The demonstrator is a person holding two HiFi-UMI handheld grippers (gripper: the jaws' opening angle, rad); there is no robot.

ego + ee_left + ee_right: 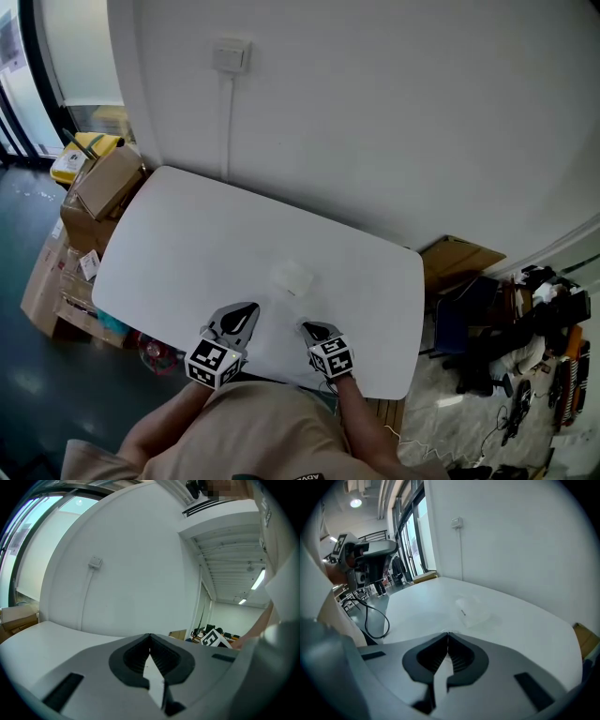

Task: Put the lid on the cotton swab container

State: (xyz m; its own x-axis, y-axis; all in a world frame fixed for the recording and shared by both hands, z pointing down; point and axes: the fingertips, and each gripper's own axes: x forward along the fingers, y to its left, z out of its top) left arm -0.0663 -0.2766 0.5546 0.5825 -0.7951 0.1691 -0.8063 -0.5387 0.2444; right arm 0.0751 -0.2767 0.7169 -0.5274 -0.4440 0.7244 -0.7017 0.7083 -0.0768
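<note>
Both grippers empty at the near edge of the white table (187, 244)

The clear cotton swab container (292, 278) sits alone near the table's middle, just beyond both grippers and touching neither; it is too pale and small to tell its contents or whether a lid is on it. The left gripper (251, 307) and right gripper (306, 327) each have their jaws pressed together on nothing, pointing toward the container.
</note>
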